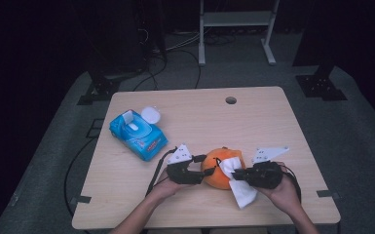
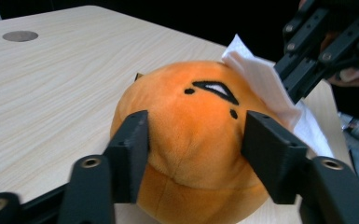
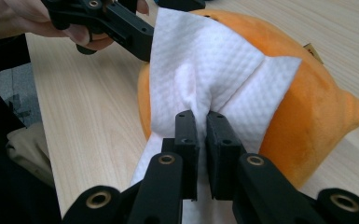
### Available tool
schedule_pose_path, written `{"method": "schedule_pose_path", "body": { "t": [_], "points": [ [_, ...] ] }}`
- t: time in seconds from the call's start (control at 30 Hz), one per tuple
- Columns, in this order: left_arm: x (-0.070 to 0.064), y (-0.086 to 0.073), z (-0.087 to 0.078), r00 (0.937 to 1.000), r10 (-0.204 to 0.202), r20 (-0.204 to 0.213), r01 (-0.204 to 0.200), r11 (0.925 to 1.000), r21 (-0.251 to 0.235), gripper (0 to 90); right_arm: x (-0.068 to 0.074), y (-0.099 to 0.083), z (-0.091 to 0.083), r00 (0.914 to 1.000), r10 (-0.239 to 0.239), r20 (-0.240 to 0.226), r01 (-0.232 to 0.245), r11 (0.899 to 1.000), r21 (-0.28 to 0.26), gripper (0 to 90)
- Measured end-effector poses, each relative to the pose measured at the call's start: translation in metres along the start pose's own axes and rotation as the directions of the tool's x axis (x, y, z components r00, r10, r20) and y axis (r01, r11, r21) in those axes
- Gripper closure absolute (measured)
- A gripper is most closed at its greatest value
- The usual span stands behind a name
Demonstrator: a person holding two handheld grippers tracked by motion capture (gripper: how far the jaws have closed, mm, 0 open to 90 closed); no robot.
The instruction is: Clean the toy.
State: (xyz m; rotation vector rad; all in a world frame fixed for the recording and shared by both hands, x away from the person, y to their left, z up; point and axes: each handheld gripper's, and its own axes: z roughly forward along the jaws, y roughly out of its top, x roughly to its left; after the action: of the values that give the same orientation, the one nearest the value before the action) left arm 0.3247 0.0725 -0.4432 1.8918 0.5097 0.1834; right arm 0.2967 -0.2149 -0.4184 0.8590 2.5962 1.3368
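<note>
The right gripper (image 3: 201, 122) pinches a white wipe (image 3: 205, 65) between clenched jaws, pressing it on an orange plush toy (image 2: 191, 140) just ahead. The left gripper (image 2: 193, 142) clamps the toy's sides. Beyond lies a blue wipes pack (image 1: 137, 134) on the worktop (image 1: 199, 117).

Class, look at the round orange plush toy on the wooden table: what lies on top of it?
A white embossed paper wipe is draped over the round orange plush toy, pinched by the right gripper. The plush surface beneath the wipe is covered and cannot be seen.
</note>
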Motion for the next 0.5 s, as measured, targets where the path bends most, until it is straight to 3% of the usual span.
{"method": "schedule_pose_path", "body": {
  "t": [0.13,0.17,0.2,0.27,0.33,0.4,0.43,0.5],
  "points": [
    [-0.001,-0.001,0.001,0.9988,0.027,-0.040,-0.026,0.9994,0.023,46.6,-0.006,-0.002,-0.006,0.9998,0.014,0.015,-0.014,1.000,-0.005,83.4],
    [0.001,-0.003,0.000,0.9991,0.017,-0.039,-0.016,0.9996,0.024,46.6,-0.013,-0.004,-0.011,0.9982,0.033,0.050,-0.033,0.999,-0.011,83.4],
    [0.001,-0.003,0.000,0.9991,0.017,-0.039,-0.016,0.9996,0.024,46.4,-0.013,-0.004,-0.011,0.9982,0.033,0.050,-0.033,0.999,-0.011,83.4],
    [0.004,-0.004,0.000,0.9994,-0.002,-0.036,0.003,0.9997,0.024,46.0,-0.019,-0.007,-0.015,0.9941,0.056,0.093,-0.055,0.998,-0.010,83.4],
    [0.003,-0.004,0.001,0.9996,-0.009,-0.025,0.010,0.9998,0.019,44.8,-0.018,-0.007,-0.017,0.9936,0.061,0.095,-0.059,0.998,-0.029,83.4],
    [0.002,-0.003,0.001,0.9999,0.002,-0.014,-0.001,0.9999,0.015,44.4,-0.011,-0.004,-0.015,0.9963,0.039,0.076,-0.036,0.998,-0.045,83.3],
    [0.001,-0.003,0.001,0.9999,0.008,-0.015,-0.008,0.9998,0.018,44.8,-0.004,0.001,-0.010,0.9983,0.006,0.058,-0.003,0.999,-0.054,83.2],
    [0.002,-0.004,0.001,0.9998,0.010,-0.017,-0.010,0.9998,0.019,45.3,-0.003,0.002,-0.006,0.9983,0.001,0.059,0.002,0.999,-0.045,83.2]
  ]
}}
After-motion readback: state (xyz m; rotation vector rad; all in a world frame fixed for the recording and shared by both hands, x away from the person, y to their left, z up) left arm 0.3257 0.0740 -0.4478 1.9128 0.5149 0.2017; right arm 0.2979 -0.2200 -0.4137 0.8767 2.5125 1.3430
